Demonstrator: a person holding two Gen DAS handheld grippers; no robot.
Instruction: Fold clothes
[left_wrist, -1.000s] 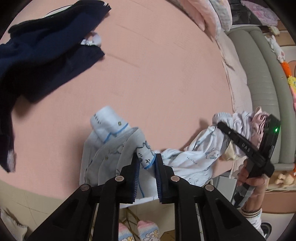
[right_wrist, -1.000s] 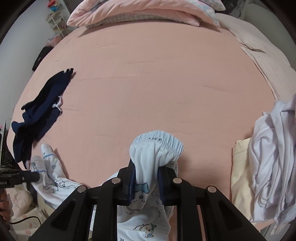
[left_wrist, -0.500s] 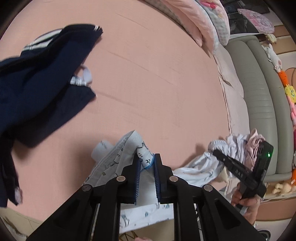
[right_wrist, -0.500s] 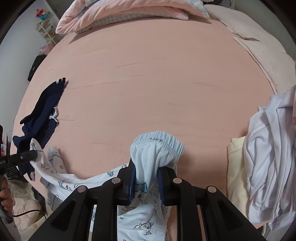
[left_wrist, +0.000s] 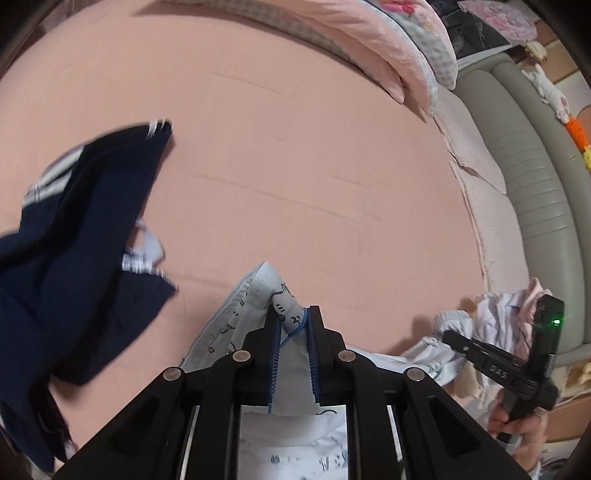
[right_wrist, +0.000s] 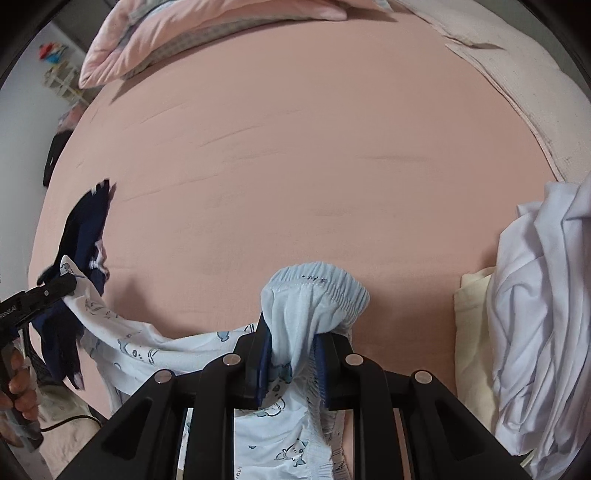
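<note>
Step in hand, judged: carrying light-blue printed children's pants (right_wrist: 207, 350) onto bed (right_wrist: 314, 166) for spreading flat before first fold.

Left hand-held gripper (left_wrist: 293, 332) pinching a printed hem corner; right hand-held gripper (right_wrist: 293, 347) pinching gathered elastic waistband, fabric bunched over the fingertips. Pants slung between the two, middle sagging at near edge of bed, lower part hanging off.

To do well: draw grippers apart until cloth between them goes taut, carry forward onto bare sheet, lower with far edge touching first, then drag back to smooth. Keep both pinches closed till cloth lies flat. Bunched waistband likely to land wrinkled; probably needs re-grip at a corner.

Surroundings: navy garment with white stripes (left_wrist: 74, 251) crumpled just beside left gripper, close enough to snag or get covered. White garment pile (right_wrist: 535, 314) on cream cloth (right_wrist: 474, 325) at right edge, narrowing landing room. Pink pillows (right_wrist: 177, 33) at far end, well apart. Centre of sheet free.
</note>
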